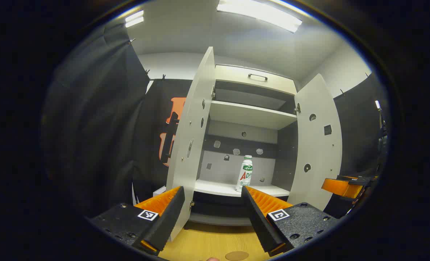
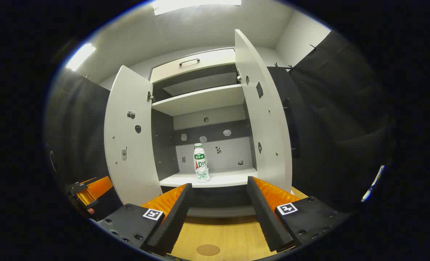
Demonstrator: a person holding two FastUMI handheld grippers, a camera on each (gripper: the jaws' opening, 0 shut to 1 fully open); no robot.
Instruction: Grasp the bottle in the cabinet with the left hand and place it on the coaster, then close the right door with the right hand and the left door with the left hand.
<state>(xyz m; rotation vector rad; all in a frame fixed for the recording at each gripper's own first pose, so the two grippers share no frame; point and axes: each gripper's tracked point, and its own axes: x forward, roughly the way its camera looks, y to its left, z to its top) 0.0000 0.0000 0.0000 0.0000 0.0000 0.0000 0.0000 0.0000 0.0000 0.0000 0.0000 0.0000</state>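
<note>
Left door (image 1: 191,137): swung wide, inner face toward the cabinet (image 1: 247,116), near edge just beside the left gripper's left finger in the left gripper view.

Left gripper (image 1: 213,208): fingers spread wide, nothing between them, levelled at the cabinet's lower shelf (image 1: 215,186) from in front of the opening.

Coaster (image 1: 236,256): brown disc flat on the wooden tabletop (image 1: 207,239), below and between the fingers, bare.

Bottle (image 1: 245,173): white, green-and-red label, upright on the lower shelf, long axis vertical. In the left gripper view it stands ahead of the fingers and to the right of their midline, its base just behind the right fingertip; it is apart from both pads. Judged: the left gripper must travel forward and a little right to bracket it.

Right door (image 1: 318,145): open wide.

Right gripper (image 2: 218,214): fingers spread wide, empty, also facing the opening, bottle (image 2: 201,163) ahead between its fingers. Which gripper is nearer cannot be told.
</note>
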